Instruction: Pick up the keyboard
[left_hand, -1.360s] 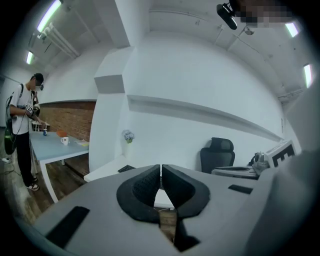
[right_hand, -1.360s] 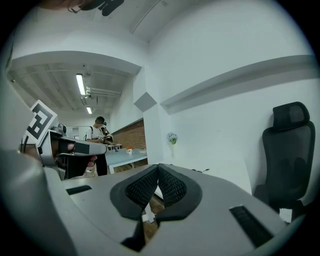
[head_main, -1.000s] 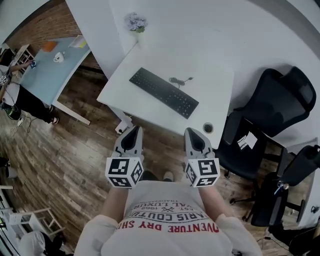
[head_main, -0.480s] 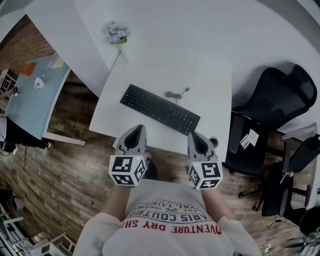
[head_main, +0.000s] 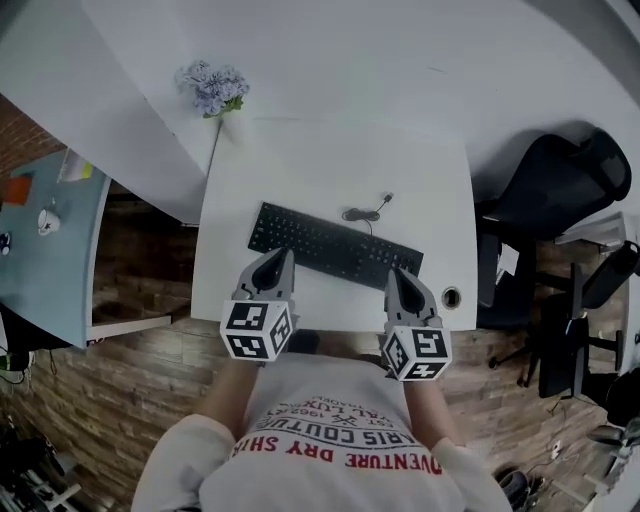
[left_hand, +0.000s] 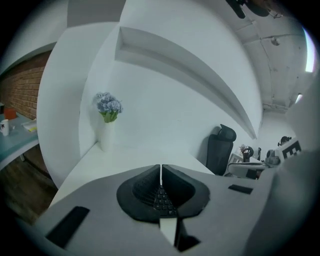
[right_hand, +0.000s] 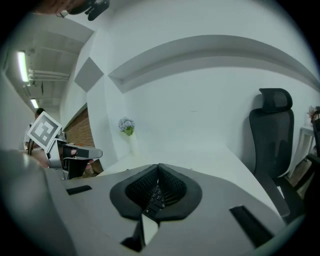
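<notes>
Nearest the camera, at the bottom of the head view, a person in a pale printed T-shirt (head_main: 330, 450) held two grey handheld grippers side by side, each topped with a cube of black-and-white square markers. The left gripper (head_main: 274, 262) and the right gripper (head_main: 398, 276) both had their jaws pressed fully together with nothing between them. Their tips hung over the near edge of a white rectangular desk (head_main: 330, 160). Just beyond them lay the flat black keyboard (head_main: 335, 245), untouched and slightly skewed in the middle of the frame. Its thin black cable (head_main: 365, 212) curled loosely behind it. Farther back, in the upper left, stood a white vase of pale blue flowers (head_main: 210, 88), and a black office chair (head_main: 560, 185) sat at the right. From here, closed jaws would likely shove the thin keyboard across the desk rather than grip it. Uneven holds on its skewed ends could tip it, and the loose cable might drag. Only the head view showed the whole keyboard, the cable and a round cable hole (head_main: 451, 296) in the desk. The gripper views showed just a sliver of keys below the shut jaws, but revealed the vase standing upright against the wall.
</notes>
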